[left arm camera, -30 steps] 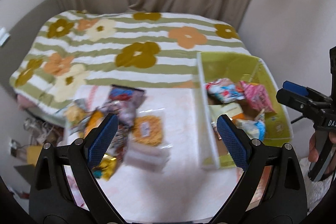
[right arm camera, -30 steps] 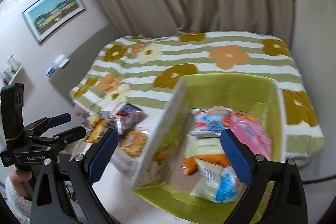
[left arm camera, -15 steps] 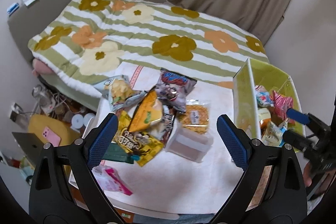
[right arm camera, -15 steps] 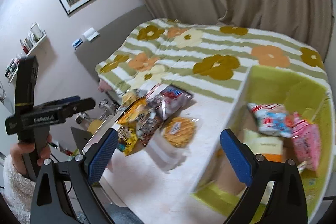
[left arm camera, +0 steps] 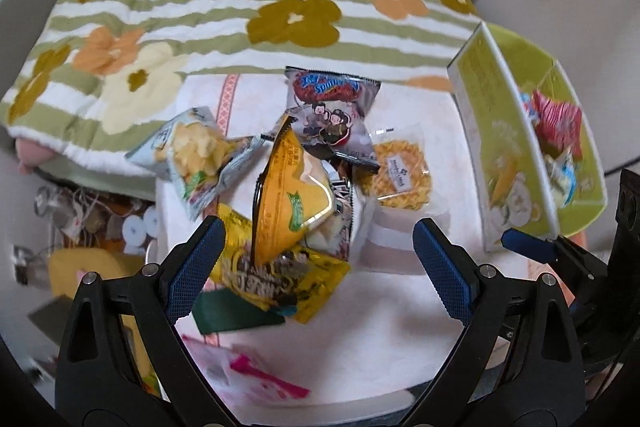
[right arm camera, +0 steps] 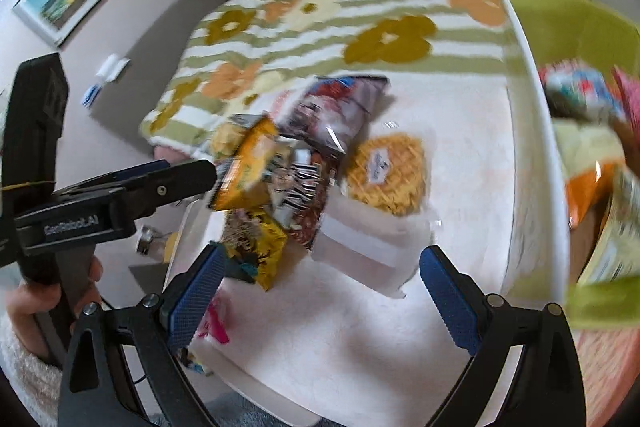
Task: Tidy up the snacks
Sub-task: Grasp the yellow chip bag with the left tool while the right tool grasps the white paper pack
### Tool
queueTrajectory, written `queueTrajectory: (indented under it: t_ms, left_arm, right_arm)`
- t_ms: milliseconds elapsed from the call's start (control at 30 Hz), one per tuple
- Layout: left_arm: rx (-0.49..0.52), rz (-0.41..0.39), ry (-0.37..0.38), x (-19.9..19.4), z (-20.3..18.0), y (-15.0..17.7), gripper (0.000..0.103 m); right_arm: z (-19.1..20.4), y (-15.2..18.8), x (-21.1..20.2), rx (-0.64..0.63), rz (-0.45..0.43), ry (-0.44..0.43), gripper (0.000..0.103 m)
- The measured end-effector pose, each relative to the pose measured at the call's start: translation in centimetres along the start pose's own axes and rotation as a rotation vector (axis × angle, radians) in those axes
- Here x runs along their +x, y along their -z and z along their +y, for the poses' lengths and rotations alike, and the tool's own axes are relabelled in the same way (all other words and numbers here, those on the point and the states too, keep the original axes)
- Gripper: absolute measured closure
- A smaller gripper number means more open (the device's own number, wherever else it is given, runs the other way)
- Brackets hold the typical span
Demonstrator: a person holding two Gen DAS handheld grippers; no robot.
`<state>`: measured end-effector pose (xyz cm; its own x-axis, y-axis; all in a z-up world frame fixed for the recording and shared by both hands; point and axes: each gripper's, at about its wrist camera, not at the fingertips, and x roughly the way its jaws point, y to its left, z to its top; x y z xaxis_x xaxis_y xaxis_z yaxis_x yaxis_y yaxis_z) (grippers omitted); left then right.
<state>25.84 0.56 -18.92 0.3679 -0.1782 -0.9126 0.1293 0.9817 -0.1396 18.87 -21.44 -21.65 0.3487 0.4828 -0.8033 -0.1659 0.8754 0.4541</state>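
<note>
A pile of snack bags lies on the white table (left arm camera: 380,327): an orange bag (left arm camera: 288,199) on top, a chip bag (left arm camera: 192,151), a dark cartoon bag (left arm camera: 332,115), a yellow bag (left arm camera: 276,275), a waffle pack (left arm camera: 404,171) and a white box (left arm camera: 392,243). My left gripper (left arm camera: 316,263) is open and empty just above the pile. My right gripper (right arm camera: 320,291) is open and empty over the white box (right arm camera: 368,243). A green box (left arm camera: 520,131) at the right holds several snacks.
A bed with a flowered striped blanket (left arm camera: 240,7) lies behind the table. Clutter sits on the floor at the left (left arm camera: 92,219). A pink packet (left arm camera: 256,379) lies at the table's near edge. The left gripper's side shows in the right wrist view (right arm camera: 120,191).
Both grippers have swung left from the green box and come down closer to the snack pile. Both stay open and empty.
</note>
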Motion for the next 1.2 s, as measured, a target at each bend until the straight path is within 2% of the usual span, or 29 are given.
queueTrajectory:
  t_ms: [233, 500, 700, 733, 833, 900, 967, 1200]
  left_arm:
    - [0.116, 0.080, 0.033, 4.7, 0.2, -0.6, 0.009]
    - [0.223, 0.130, 0.062, 8.3, -0.1, -0.7, 0.009]
    - [0.245, 0.155, 0.071, 9.7, -0.1, -0.9, 0.010]
    - [0.249, 0.158, 0.069, 9.8, -0.1, -0.9, 0.012]
    - [0.260, 0.175, 0.063, 10.5, -0.2, -0.8, 0.027]
    - [0.258, 0.175, 0.073, 10.6, -0.1, -0.8, 0.029]
    - [0.259, 0.179, 0.078, 10.6, 0.0, -0.9, 0.038]
    - [0.267, 0.166, 0.073, 9.9, 0.1, -0.7, 0.045]
  right_arm:
    - [-0.9, 1.5, 3.8, 0.176, -0.023, 0.088, 0.006]
    - [-0.8, 2.4, 5.9, 0.261, -0.078, 0.155, 0.006]
    - [-0.8, 2.5, 6.5, 0.289, -0.108, 0.198, 0.006]
    - [-0.9, 2.5, 6.5, 0.293, -0.112, 0.210, 0.006]
    - [-1.1, 2.4, 6.6, 0.302, -0.123, 0.229, 0.006]
    - [-1.2, 2.3, 6.8, 0.305, -0.123, 0.233, 0.006]
    - [-1.3, 2.1, 7.1, 0.303, -0.122, 0.231, 0.006]
    - [-1.2, 1.8, 8.3, 0.285, -0.094, 0.239, 0.006]
